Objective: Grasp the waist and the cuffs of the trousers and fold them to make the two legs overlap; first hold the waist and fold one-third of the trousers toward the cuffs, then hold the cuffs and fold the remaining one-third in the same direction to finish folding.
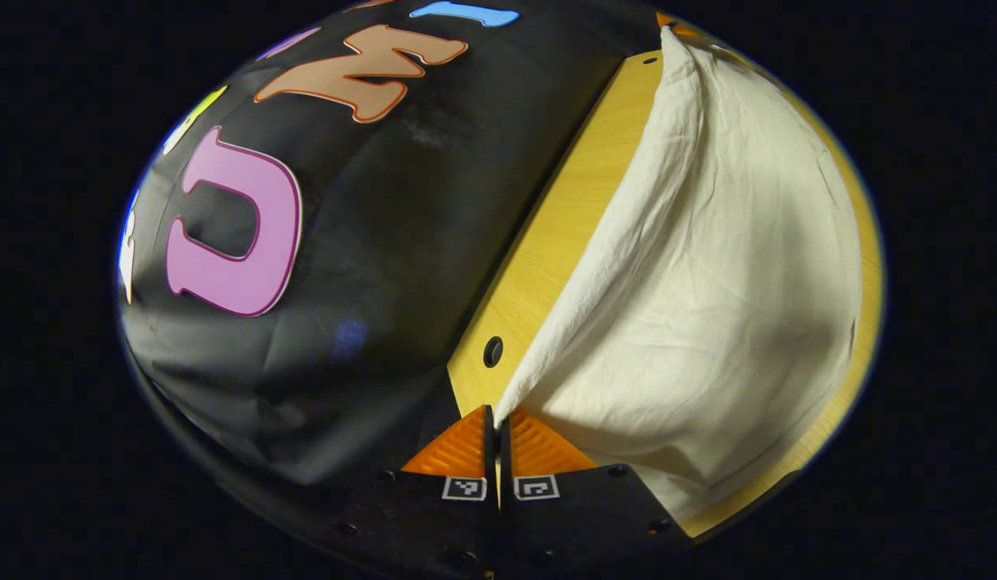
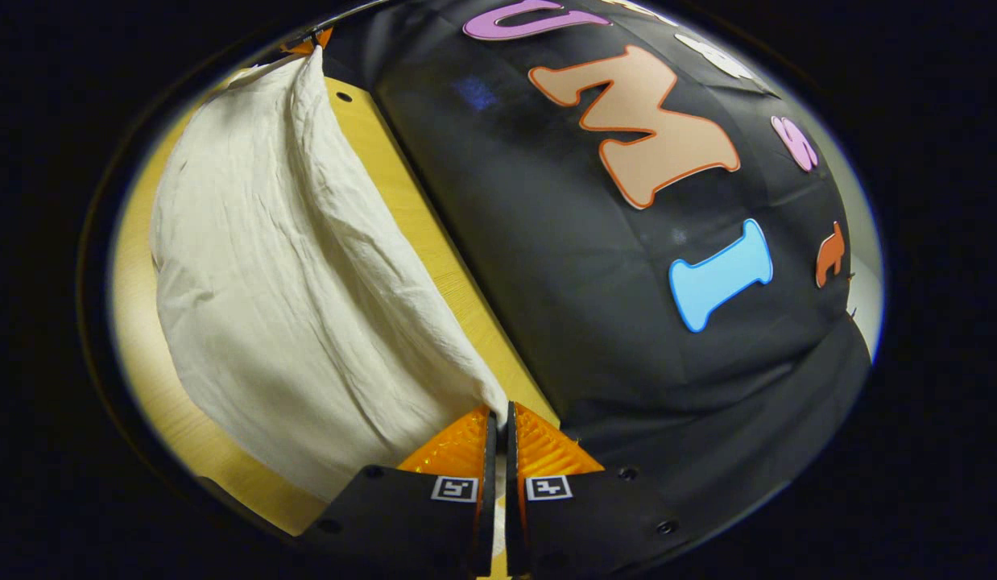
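Over the wooden table I have both the left gripper and right gripper pinched closed on the lifted trousers edge, seemingly mid-fold, so next I'd carry it across evenly.

A: What does the left gripper look like?
B: Ribbed wedge-shaped fingers on a black body, a square coded marker at each base, dark screws at 7 and 5 o'clock.
A: And the right gripper?
B: Same build: ribbed fingers, two markers, black screws.
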`<state>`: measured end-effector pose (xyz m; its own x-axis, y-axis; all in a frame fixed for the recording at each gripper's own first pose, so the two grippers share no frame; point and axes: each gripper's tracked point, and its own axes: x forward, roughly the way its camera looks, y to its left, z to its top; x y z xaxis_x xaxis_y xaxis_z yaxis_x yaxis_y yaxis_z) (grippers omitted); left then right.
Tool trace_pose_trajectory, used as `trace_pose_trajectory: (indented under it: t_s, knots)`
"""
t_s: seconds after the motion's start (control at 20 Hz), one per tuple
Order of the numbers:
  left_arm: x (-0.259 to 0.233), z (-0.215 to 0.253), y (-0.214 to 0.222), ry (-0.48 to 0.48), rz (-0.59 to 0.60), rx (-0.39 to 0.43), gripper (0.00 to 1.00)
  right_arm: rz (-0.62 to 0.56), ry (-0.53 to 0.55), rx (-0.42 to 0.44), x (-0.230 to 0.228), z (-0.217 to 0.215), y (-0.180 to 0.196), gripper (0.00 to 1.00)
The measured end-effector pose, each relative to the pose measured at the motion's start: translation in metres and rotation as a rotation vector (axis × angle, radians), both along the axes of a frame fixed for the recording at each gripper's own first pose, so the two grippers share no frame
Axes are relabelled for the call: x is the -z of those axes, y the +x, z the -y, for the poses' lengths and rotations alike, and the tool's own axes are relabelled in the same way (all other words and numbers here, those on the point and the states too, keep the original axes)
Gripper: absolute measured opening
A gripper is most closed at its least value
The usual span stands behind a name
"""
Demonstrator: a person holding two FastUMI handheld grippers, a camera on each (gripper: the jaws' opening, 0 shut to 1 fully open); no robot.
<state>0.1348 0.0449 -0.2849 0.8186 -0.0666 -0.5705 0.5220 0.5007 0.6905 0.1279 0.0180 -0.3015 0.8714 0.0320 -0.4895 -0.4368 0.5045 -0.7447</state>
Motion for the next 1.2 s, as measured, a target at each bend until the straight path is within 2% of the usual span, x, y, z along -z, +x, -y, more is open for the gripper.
trace_pose_trajectory:
  t_s: [0.25, 0.3, 0.35, 0.4, 0.5, 0.75, 0.95, 1.15, 1.2]
  knots:
    - [0.026, 0.012, 0.005, -0.049, -0.025, -0.020, 0.00, -0.091, 0.011, 0.067, 0.042, 0.001, 0.006, 0.13]
    - [0.028, 0.019, 0.002, -0.089, -0.033, -0.022, 0.00, -0.104, 0.040, 0.084, 0.045, -0.001, 0.008, 0.42]
    - [0.031, 0.024, -0.001, -0.123, -0.048, -0.027, 0.06, -0.106, 0.069, 0.098, 0.042, -0.003, 0.007, 0.71]
    - [0.031, 0.029, -0.006, -0.149, -0.060, -0.031, 0.35, -0.101, 0.098, 0.114, 0.037, -0.002, 0.011, 1.00]
    - [0.023, 0.030, -0.011, -0.167, -0.037, -0.061, 0.94, -0.069, 0.138, 0.140, 0.022, 0.004, 0.009, 0.98]
    - [-0.033, 0.060, -0.027, -0.311, 0.051, -0.137, 0.95, -0.041, 0.341, 0.268, -0.007, 0.028, -0.010, 0.98]
    - [-0.068, 0.095, -0.052, -0.480, 0.084, -0.177, 0.95, -0.083, 0.570, 0.427, -0.005, 0.067, -0.026, 0.98]
    - [-0.095, 0.131, -0.072, -0.620, 0.091, -0.187, 0.95, -0.113, 0.731, 0.539, -0.001, 0.106, -0.040, 1.00]
    - [-0.102, 0.137, -0.074, -0.645, 0.094, -0.190, 0.95, -0.124, 0.763, 0.561, 0.002, 0.114, -0.042, 0.98]
